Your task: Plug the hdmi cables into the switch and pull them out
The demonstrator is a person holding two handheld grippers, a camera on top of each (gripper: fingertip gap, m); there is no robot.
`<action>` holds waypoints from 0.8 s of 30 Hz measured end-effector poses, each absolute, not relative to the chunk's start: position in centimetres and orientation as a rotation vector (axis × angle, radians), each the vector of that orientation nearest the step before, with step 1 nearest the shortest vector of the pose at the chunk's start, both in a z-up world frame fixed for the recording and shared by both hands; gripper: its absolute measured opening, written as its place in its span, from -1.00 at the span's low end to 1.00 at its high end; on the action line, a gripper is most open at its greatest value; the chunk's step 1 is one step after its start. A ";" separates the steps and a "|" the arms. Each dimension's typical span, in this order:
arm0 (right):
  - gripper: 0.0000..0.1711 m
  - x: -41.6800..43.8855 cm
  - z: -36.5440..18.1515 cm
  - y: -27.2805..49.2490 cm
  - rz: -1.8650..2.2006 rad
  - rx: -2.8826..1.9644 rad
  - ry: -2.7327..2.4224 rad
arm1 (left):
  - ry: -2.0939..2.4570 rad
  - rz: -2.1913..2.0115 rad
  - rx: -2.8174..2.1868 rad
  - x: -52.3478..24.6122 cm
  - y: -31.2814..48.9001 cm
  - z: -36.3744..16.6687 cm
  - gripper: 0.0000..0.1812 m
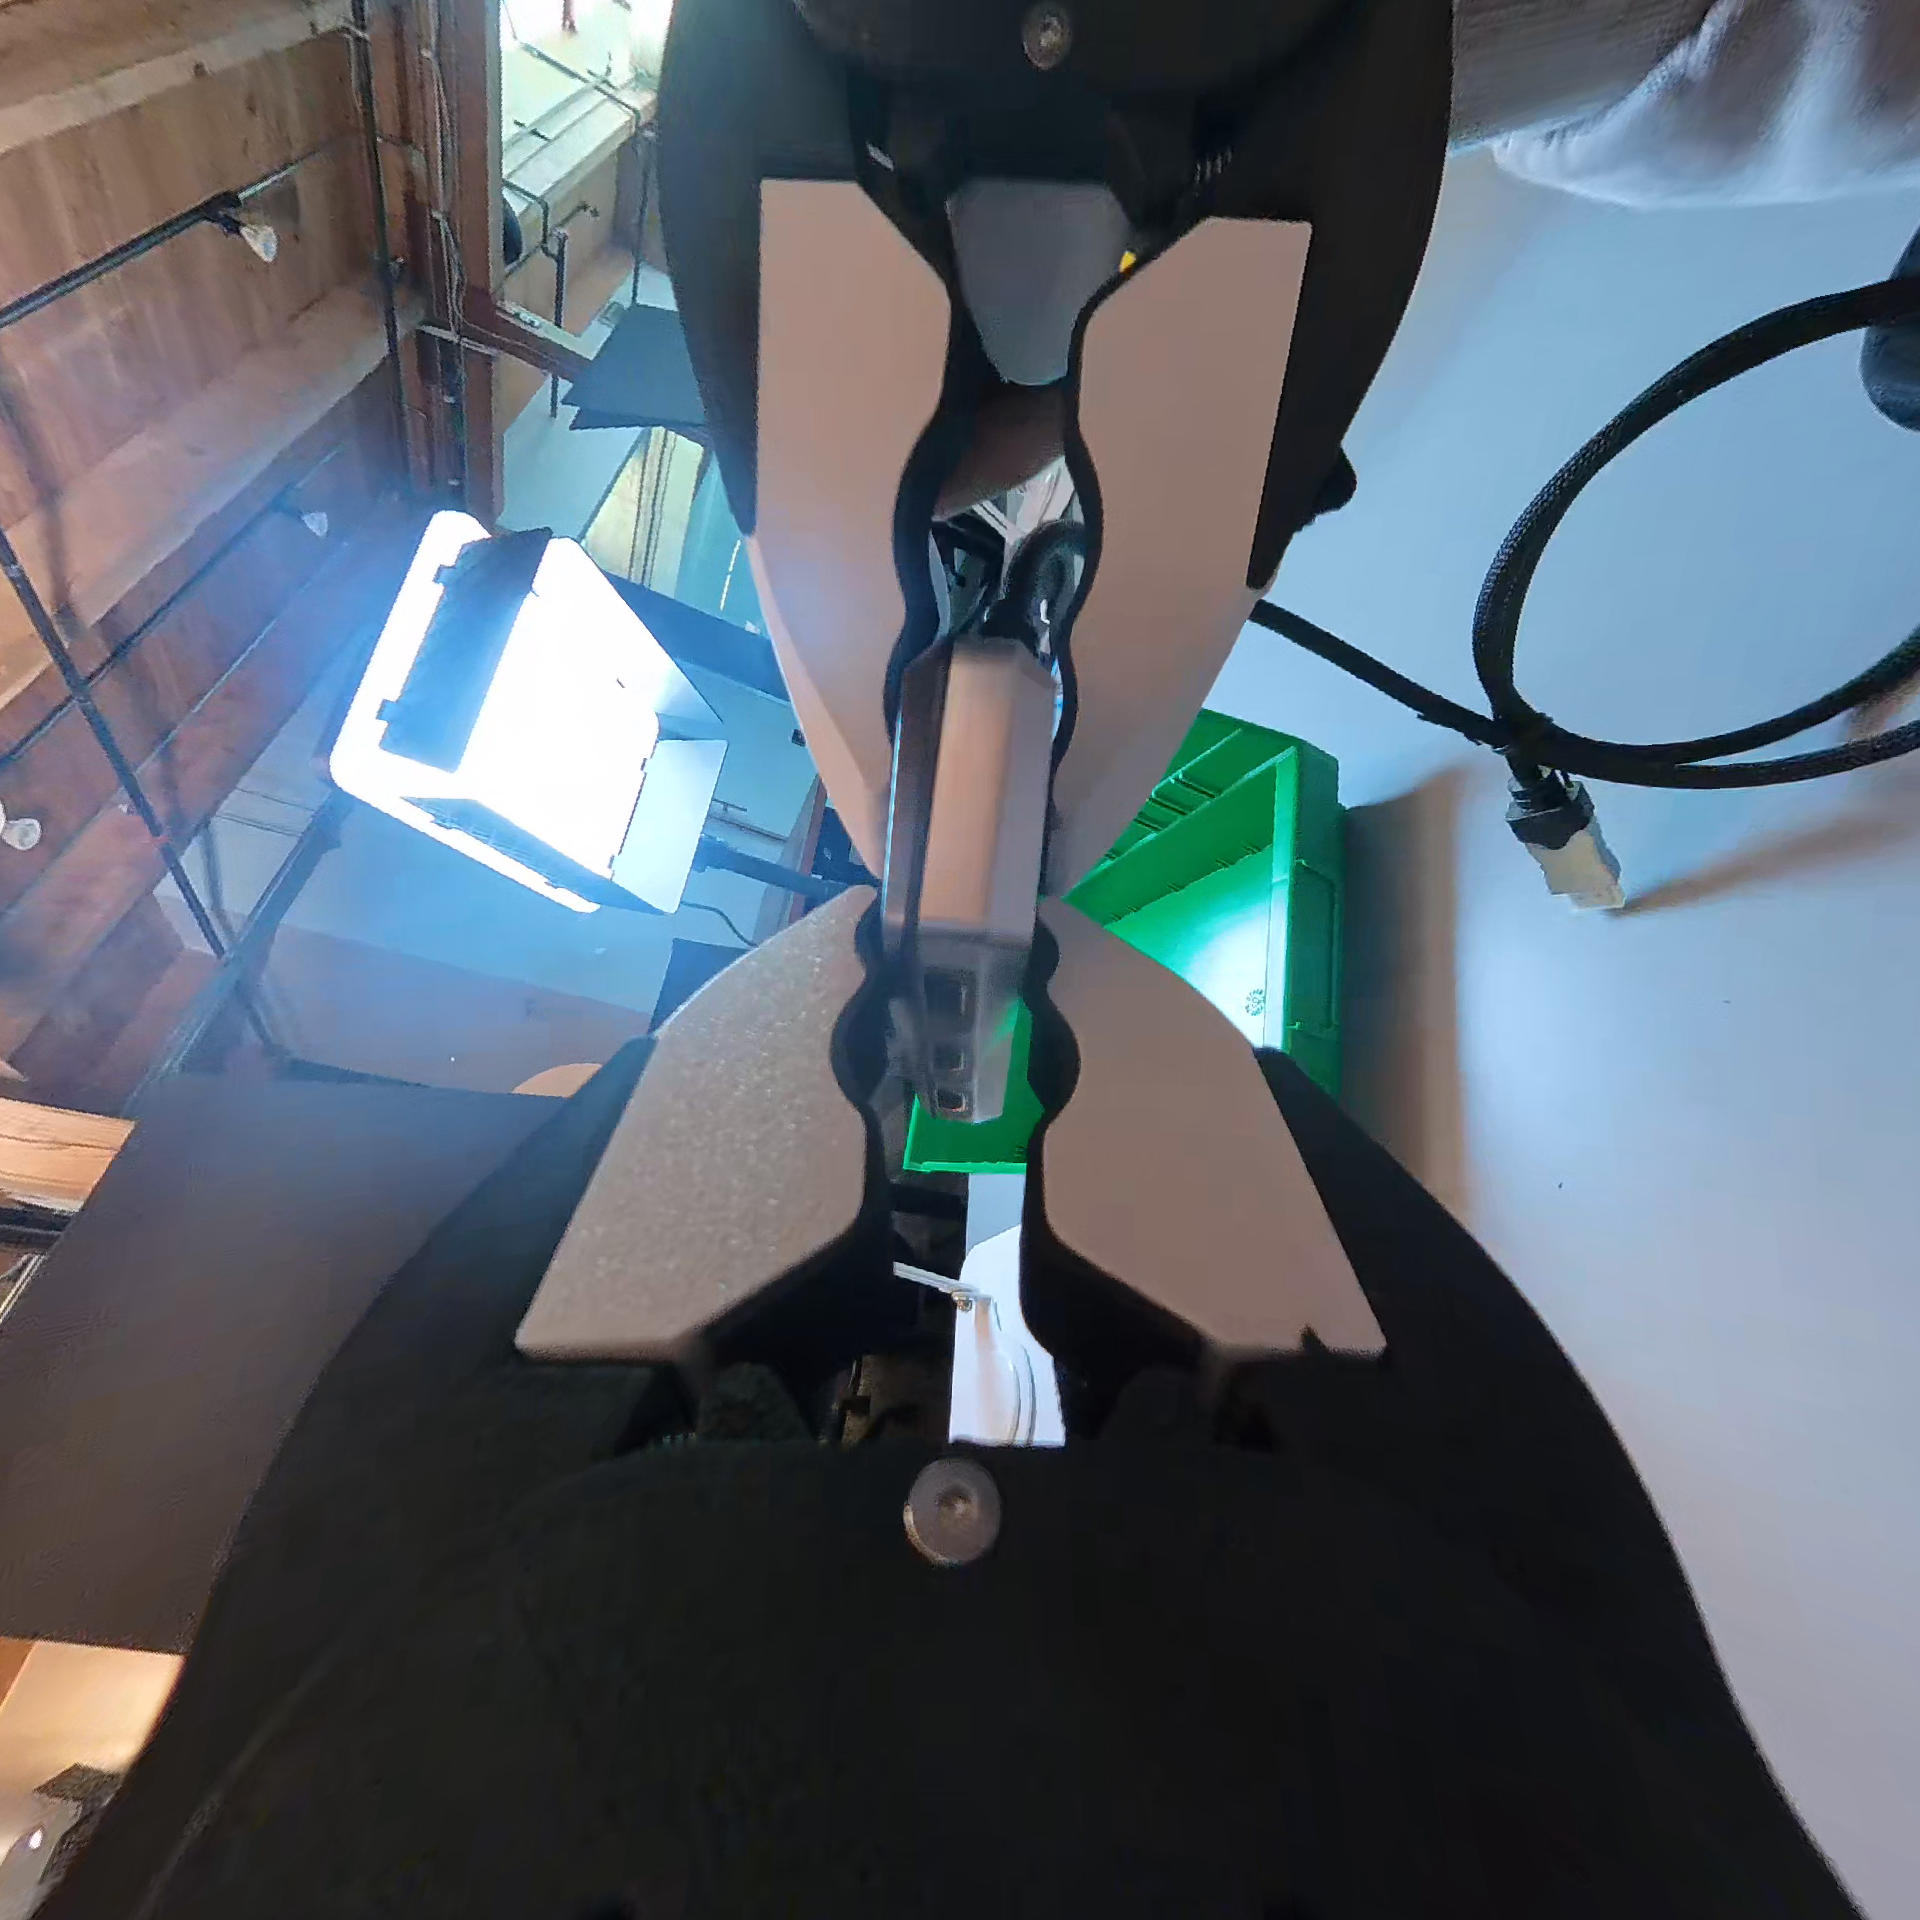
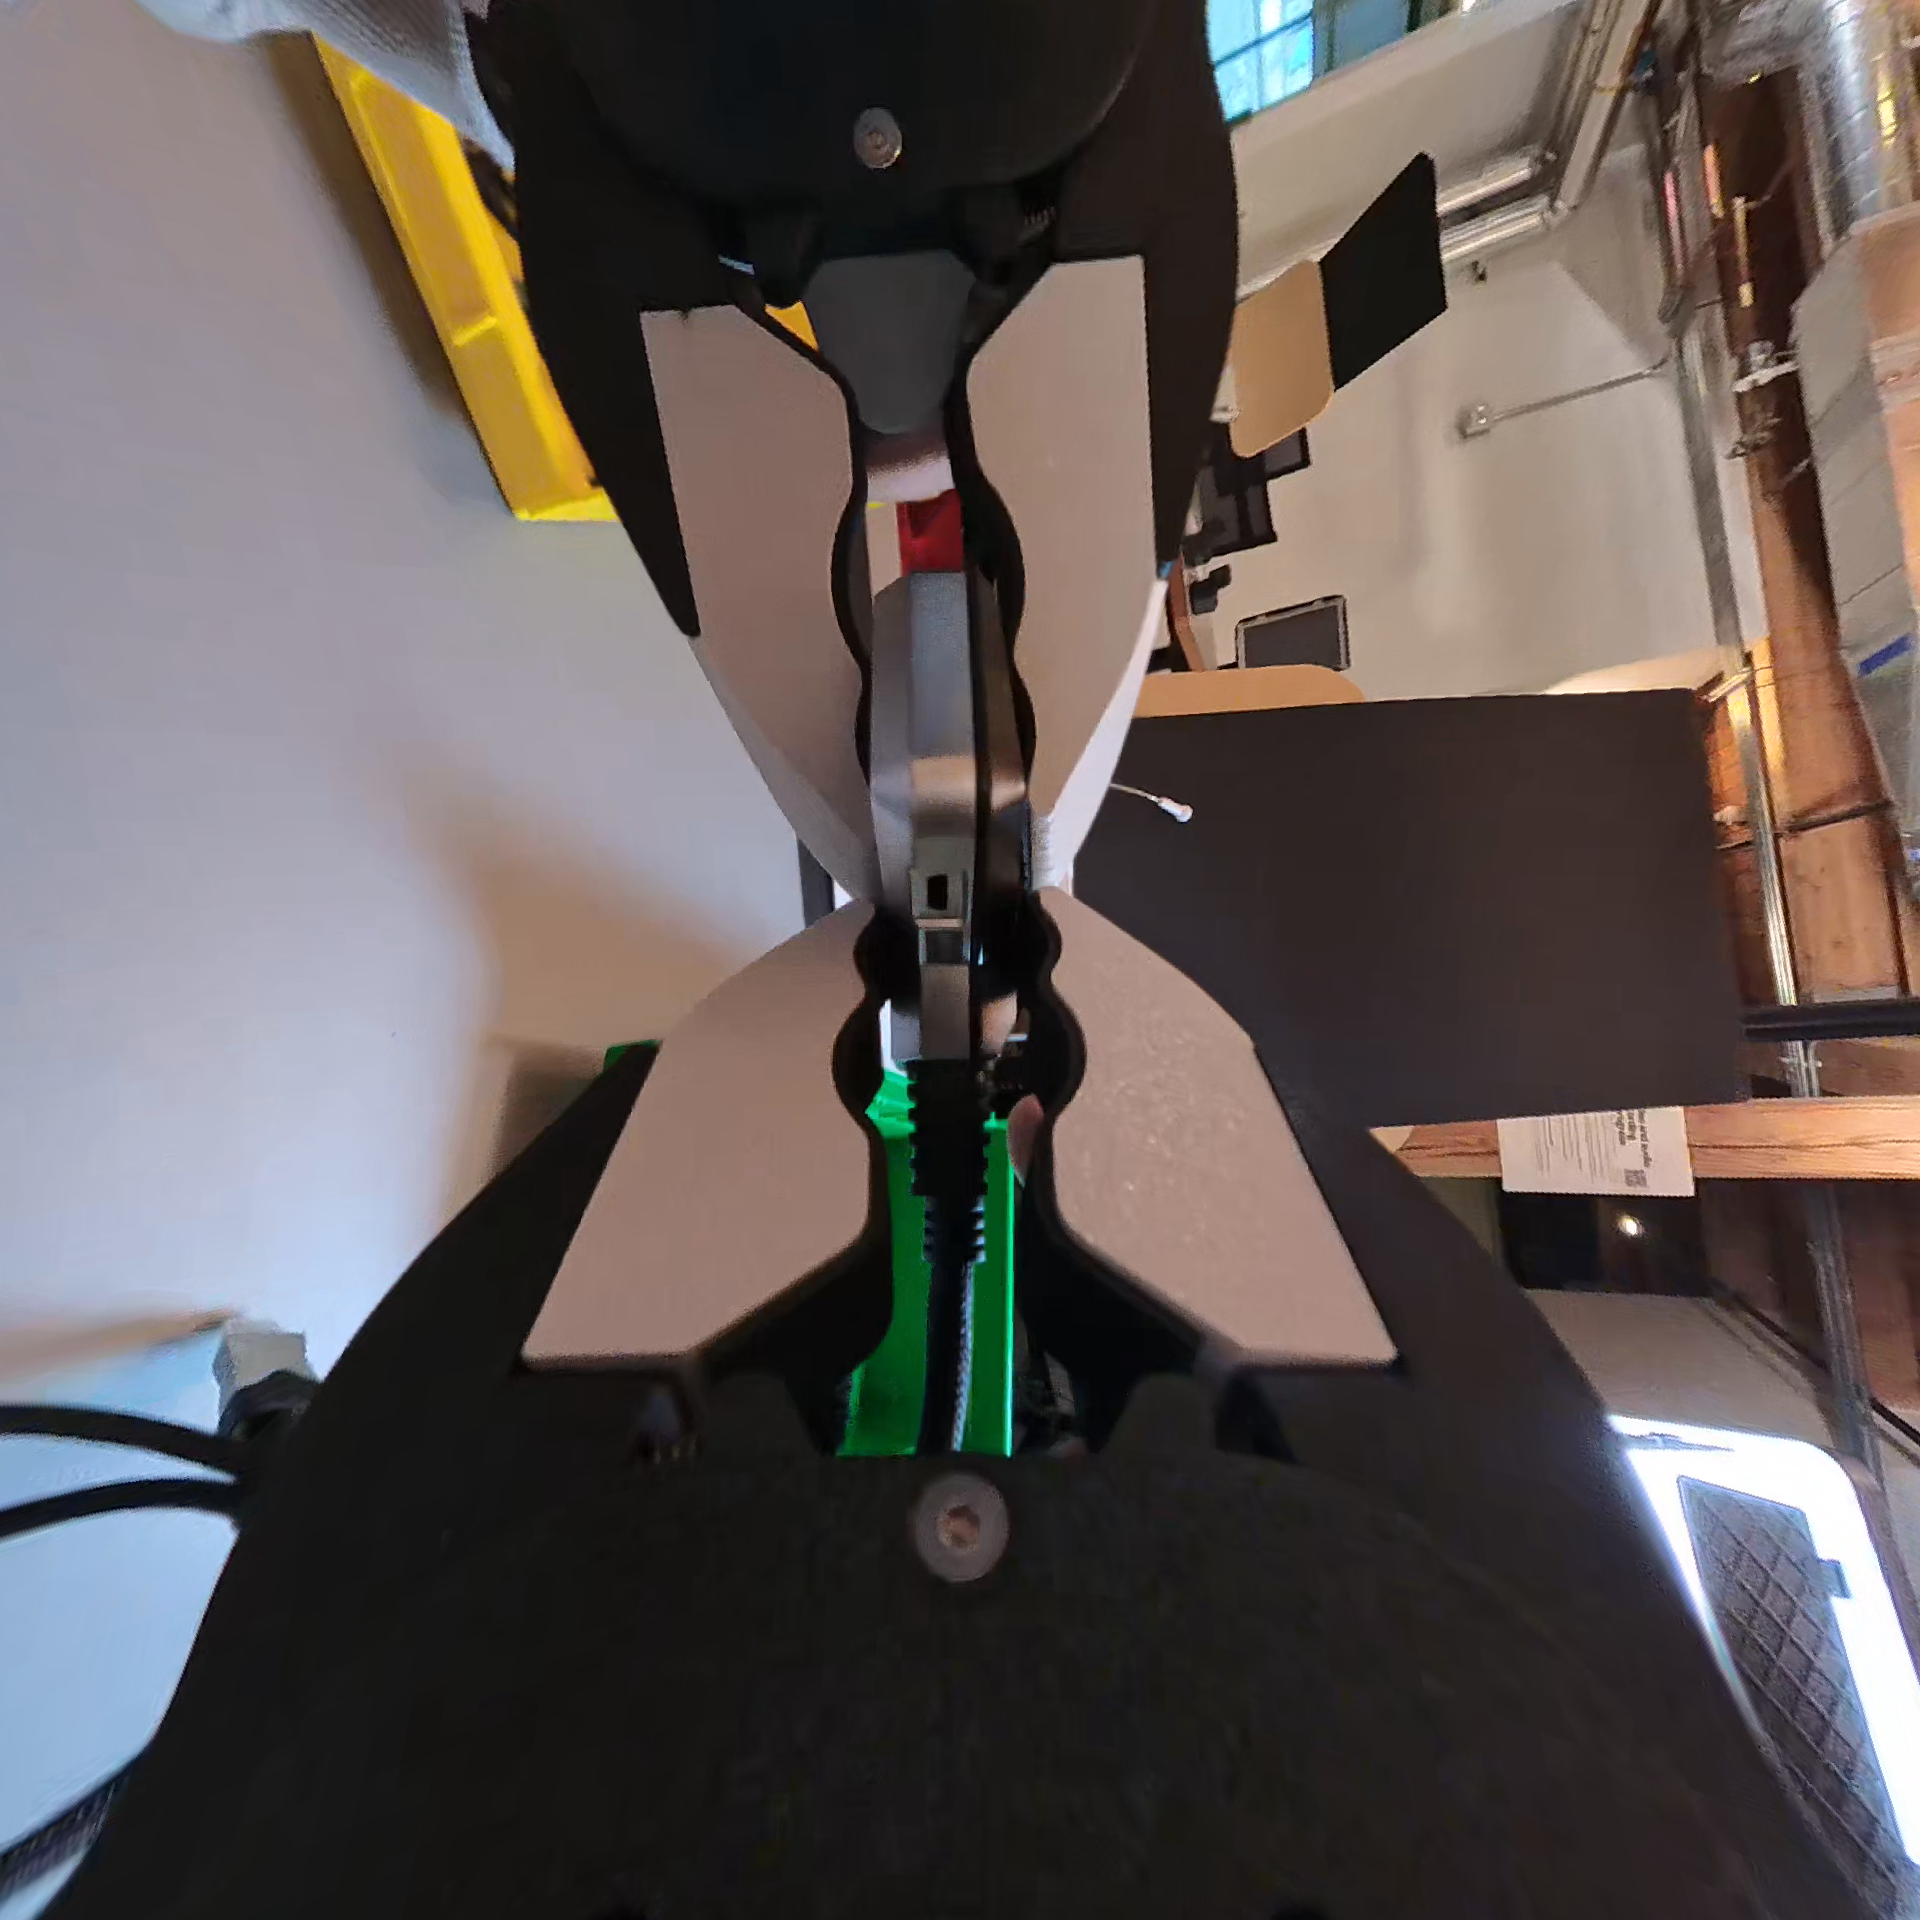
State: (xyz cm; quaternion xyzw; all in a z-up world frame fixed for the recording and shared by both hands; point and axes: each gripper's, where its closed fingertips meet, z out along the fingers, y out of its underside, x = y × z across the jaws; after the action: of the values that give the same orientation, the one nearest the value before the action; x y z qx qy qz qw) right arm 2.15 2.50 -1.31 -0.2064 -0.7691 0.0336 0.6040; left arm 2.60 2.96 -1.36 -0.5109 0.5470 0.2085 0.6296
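Note:
The silver HDMI switch (image 1: 961,790) is clamped between the fingers of my left gripper (image 1: 956,914), which is shut on it above the white table. Its near end shows small ports. My right gripper (image 2: 956,914) is shut on a silver HDMI plug (image 2: 940,1003) with a ribbed black strain relief (image 2: 945,1153). The plug's tip sits against the end of the switch (image 2: 930,727); I cannot tell how deep it is. The right gripper's fingers (image 1: 831,520) reach in from the top of the left wrist view. A second braided black HDMI cable (image 1: 1507,582) lies looped on the table, its plug (image 1: 1574,857) free.
A green bin (image 1: 1236,883) stands behind the grippers and also shows in the right wrist view (image 2: 894,1309). A yellow bin (image 2: 447,291) sits on the white table (image 1: 1662,1247). A bright light panel (image 1: 530,707) and a black board (image 2: 1403,894) stand beyond the table. The grippers are tip to tip, or close to it.

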 end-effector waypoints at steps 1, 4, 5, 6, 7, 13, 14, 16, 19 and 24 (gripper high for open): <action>-0.73 2.1 -1.1 2.4 0.098 -0.468 -1.769 | 1.248 0.478 -1.167 2.5 2.9 -1.2 -0.74; -0.74 2.2 -0.6 2.0 0.151 -0.436 -1.755 | 1.236 0.448 -1.162 2.4 2.4 -0.6 -0.73; -0.74 2.3 -0.4 1.9 0.166 -0.427 -1.749 | 1.224 0.408 -1.169 2.5 2.2 -0.4 -0.72; -0.74 2.4 -0.1 1.7 0.181 -0.419 -1.740 | 1.210 0.375 -1.175 2.3 2.1 -0.3 -0.72; -0.74 2.5 0.1 1.4 0.208 -0.411 -1.734 | 1.201 0.363 -1.181 2.0 2.1 -0.2 -0.73; -0.73 3.0 0.8 0.5 0.291 -0.356 -1.717 | 1.209 0.349 -1.131 2.3 1.5 0.2 -0.74; -0.73 3.1 0.8 0.4 0.306 -0.352 -1.717 | 1.217 0.347 -1.115 2.4 1.3 0.3 -0.74; -0.72 3.3 1.0 0.3 0.301 -0.347 -1.707 | 1.231 0.359 -1.089 2.7 0.9 0.5 -0.74; -0.68 2.9 0.3 0.5 0.261 -0.357 -1.729 | 1.255 0.334 -1.042 3.8 0.3 0.6 -0.75; -0.72 2.5 -0.2 1.0 0.184 -0.373 -1.744 | 1.262 0.321 -1.072 3.4 0.7 0.1 -0.74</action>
State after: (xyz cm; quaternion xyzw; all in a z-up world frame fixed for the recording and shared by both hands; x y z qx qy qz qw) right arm 2.46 0.95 -0.19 -0.1626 -0.7599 0.0803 0.6242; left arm 3.44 0.68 0.11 -0.4745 0.5588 0.1419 0.6652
